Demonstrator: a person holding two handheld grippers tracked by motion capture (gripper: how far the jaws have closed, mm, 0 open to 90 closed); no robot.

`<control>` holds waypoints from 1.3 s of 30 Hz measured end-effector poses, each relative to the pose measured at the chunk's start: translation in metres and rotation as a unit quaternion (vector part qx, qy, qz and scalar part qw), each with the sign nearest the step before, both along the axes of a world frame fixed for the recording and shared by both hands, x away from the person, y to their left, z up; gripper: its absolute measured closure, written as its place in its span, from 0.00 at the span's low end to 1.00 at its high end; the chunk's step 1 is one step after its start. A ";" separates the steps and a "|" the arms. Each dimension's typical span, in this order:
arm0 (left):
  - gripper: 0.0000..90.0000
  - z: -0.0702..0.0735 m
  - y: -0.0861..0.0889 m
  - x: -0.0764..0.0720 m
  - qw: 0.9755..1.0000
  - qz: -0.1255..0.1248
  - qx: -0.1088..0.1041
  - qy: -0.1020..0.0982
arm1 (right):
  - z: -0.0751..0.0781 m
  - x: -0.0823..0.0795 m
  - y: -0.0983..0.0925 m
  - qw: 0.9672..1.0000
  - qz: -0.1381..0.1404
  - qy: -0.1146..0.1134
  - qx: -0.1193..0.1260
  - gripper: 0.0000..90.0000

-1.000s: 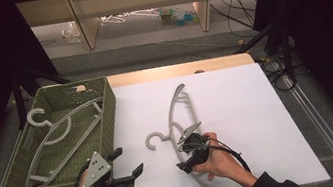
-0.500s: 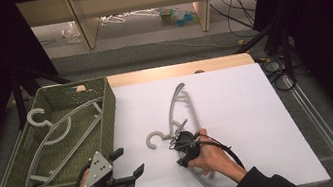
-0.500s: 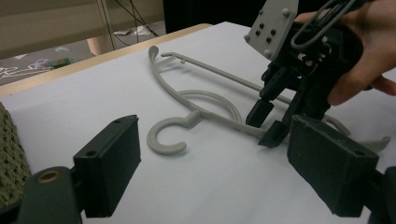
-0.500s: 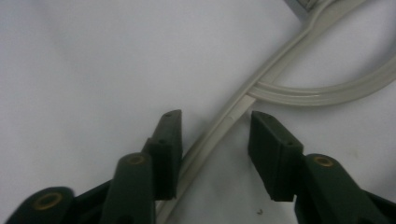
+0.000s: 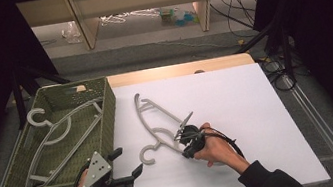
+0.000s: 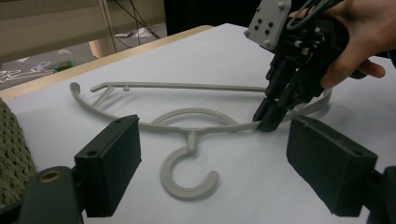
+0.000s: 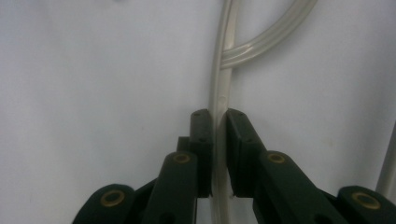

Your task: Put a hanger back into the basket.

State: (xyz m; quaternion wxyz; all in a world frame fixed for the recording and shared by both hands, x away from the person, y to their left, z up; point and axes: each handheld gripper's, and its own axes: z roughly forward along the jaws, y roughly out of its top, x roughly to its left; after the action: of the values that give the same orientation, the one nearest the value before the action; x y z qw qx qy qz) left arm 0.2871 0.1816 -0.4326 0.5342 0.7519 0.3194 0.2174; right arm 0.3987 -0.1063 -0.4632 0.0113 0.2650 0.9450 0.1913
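Clamping down on the grey hanger (image 5: 159,125), the right tongs (image 7: 219,154) have just been closing: a second ago they stood spread over the hanger's shoulder, and now their two black pads press on the thin plastic arm from either side, just below the point where the curved inner loop branches off. That hanger lies flat on the white worktop (image 5: 236,97), its hook (image 6: 189,175) pointing toward the person's side, just to the right of the green basket (image 5: 106,108), which already has two hangers of the same kind lying in it. Seen from the left tongs' camera, the right tongs (image 6: 271,119) come down steeply onto the arm, tips touching the worktop. The left tongs (image 5: 127,163) hang near the basket's front corner with their jaws wide apart and nothing between them, the hook lying ahead of them but apart from the pads (image 6: 114,158). With the grip now made, the pick-up step looks finished and the lift can begin; judging by the basket's contents, the hanger is probably bound for it. Since the hold sits off-centre on a long, light piece, it may swing or tilt once raised.
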 end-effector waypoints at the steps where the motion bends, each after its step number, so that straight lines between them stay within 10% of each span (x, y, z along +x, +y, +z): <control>1: 0.20 0.000 0.000 0.000 1.000 0.002 -0.003 0.002 | 0.001 0.000 -0.002 1.000 0.011 -0.002 -0.008 0.92; 11: 0.26 -0.002 -0.011 0.003 0.999 -0.019 0.038 0.001 | 0.024 -0.021 -0.044 0.996 0.085 0.021 0.025 0.92; 18: 0.36 -0.010 -0.033 0.014 0.992 -0.051 0.114 -0.011 | 0.034 -0.046 -0.059 0.990 0.128 0.032 0.041 0.92; 21: 0.37 -0.016 -0.040 0.018 0.980 -0.070 0.184 -0.003 | 0.036 -0.052 -0.061 0.988 0.142 0.037 0.051 0.92; 27: 0.38 -0.020 -0.052 0.019 0.972 -0.101 0.212 0.000 | 0.046 -0.060 -0.064 0.986 0.153 0.030 0.062 0.92; 30: 0.37 -0.021 -0.057 0.020 0.963 -0.117 0.242 -0.006 | 0.051 -0.063 -0.067 0.984 0.159 0.028 0.070 0.92; 39: 0.47 -0.026 -0.074 0.027 0.947 -0.169 0.272 -0.028 | 0.056 -0.069 -0.070 0.981 0.174 0.031 0.079 0.92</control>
State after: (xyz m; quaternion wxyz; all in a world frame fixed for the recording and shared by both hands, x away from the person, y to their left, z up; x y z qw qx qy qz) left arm 0.3139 0.1072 -0.4588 0.3476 0.9050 0.1009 0.2236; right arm 0.3300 -0.1758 -0.4072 -0.0727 0.1023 0.9584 0.2562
